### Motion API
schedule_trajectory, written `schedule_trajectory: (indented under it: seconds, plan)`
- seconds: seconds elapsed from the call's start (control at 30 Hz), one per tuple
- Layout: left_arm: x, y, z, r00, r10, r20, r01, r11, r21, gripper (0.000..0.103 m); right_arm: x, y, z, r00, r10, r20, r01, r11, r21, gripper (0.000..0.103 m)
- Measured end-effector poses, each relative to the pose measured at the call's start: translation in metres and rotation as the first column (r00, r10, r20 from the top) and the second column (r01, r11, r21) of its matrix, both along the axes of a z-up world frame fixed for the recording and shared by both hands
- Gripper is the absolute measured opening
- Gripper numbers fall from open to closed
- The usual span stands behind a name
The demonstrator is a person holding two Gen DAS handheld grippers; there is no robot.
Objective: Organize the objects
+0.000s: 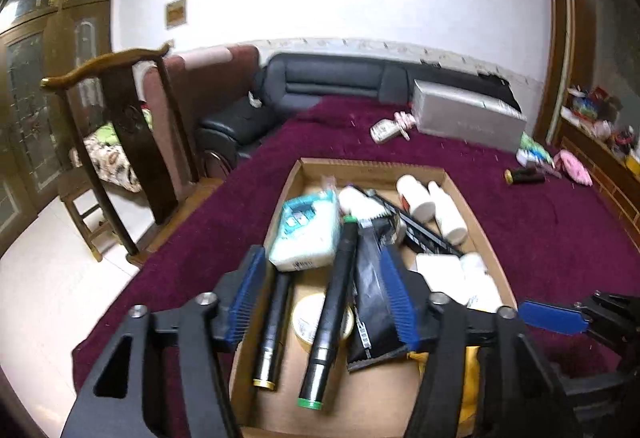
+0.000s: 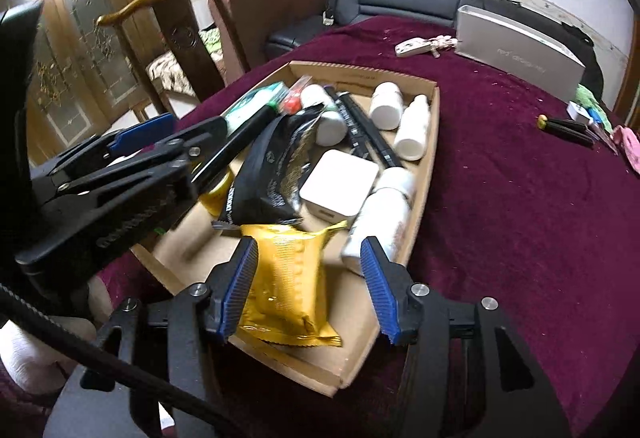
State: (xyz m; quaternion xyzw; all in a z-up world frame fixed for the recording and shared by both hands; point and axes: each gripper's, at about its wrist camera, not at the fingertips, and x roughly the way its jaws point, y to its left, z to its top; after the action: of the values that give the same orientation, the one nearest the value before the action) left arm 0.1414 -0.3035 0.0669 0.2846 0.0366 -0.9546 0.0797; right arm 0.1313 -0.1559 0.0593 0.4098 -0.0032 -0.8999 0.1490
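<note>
So the big maroon tablecloth [image 2: 520, 198] is mostly bare at this point, and nearly everything has ended up in the shallow cardboard tray [image 2: 424, 174] sitting in the middle of it, so I'd call the tidying well past halfway. The silver box [image 2: 516, 50] is parked at the far edge, and I can't tell if that one is meant to go anywhere. Inside the tray it's a proper pile: a black foil pouch [image 2: 276, 166] draped across the middle, a gold snack packet [image 2: 288, 278] at the near end, a white square box [image 2: 340, 182] beside it, a teal-and-white tissue pack [image 1: 304, 234] on the left side, several white bottles [image 2: 386, 106] toward the far right corner, a roll of tape [image 1: 308, 318] and two black markers, a green-capped marker [image 1: 332, 302] lying across the tape and a gold-capped marker [image 1: 276, 326] next to it. Left gripper [image 1: 324, 298] hangs over those markers with its blue pads spread and touching neither, so it looks like the green one has been let go there. Right gripper [image 2: 308, 286] hovers over the gold packet, jaws apart, with the packet lying loose between them, not pinched. Still out on the cloth: a black pen-like thing with a yellow end [image 2: 564, 126], a little heap of green and pink bits [image 2: 600, 118] near the right edge, and a small pale item with a pink strap [image 1: 390, 128] by the silver box. My guess is those stragglers are what's left.
</note>
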Motion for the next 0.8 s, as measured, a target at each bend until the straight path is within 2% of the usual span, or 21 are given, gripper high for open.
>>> schedule_trajectory:
  seconds: [0.07, 0.1, 0.17, 0.23, 0.3, 0.37, 0.43, 0.57, 0.8]
  plan:
    - [0.005, -0.002, 0.007, 0.999, 0.029, -0.029, -0.029, 1.0, 0.003, 0.065, 0.002, 0.011, 0.008, 0.999, -0.031, -0.021, 0.031, 0.999, -0.021, 0.053]
    - [0.008, -0.003, 0.011, 0.998, 0.045, -0.041, -0.045, 0.999, 0.005, 0.073, 0.004, 0.016, 0.012, 0.999, -0.044, -0.031, 0.044, 0.999, -0.031, 0.053]
    - [0.014, -0.004, 0.019, 0.995, 0.069, -0.071, -0.068, 0.998, 0.013, 0.08, 0.007, 0.028, 0.021, 0.995, -0.079, -0.053, 0.076, 0.996, -0.048, 0.059]
    - [0.023, -0.006, 0.029, 0.989, 0.09, -0.121, -0.087, 0.996, 0.029, 0.082, 0.009, 0.037, 0.028, 0.991, -0.109, -0.074, 0.105, 0.993, -0.051, 0.061]
    - [0.029, -0.006, 0.035, 0.983, 0.112, -0.143, -0.107, 0.993, 0.042, 0.089, 0.009, 0.043, 0.033, 0.989, -0.121, -0.084, 0.116, 0.992, -0.057, 0.061]
    - [0.035, -0.005, 0.042, 0.978, 0.126, -0.164, -0.119, 0.992, 0.051, 0.09, 0.011, 0.045, 0.036, 0.987, -0.128, -0.094, 0.123, 0.991, -0.058, 0.061]
    - [0.041, -0.003, 0.046, 0.973, 0.153, -0.17, -0.145, 0.988, 0.062, 0.092, 0.013, 0.046, 0.038, 0.987, -0.124, -0.101, 0.119, 0.991, -0.056, 0.061]
    - [0.049, 0.005, 0.053, 0.962, 0.205, -0.178, -0.198, 0.978, 0.058, 0.101, 0.018, 0.045, 0.04, 0.986, -0.121, -0.114, 0.116, 0.992, -0.051, 0.064]
    - [0.056, 0.017, 0.056, 0.964, 0.231, -0.134, -0.224, 0.973, 0.062, 0.101, 0.02, 0.045, 0.04, 0.979, -0.136, -0.15, 0.14, 0.99, 0.018, 0.069]
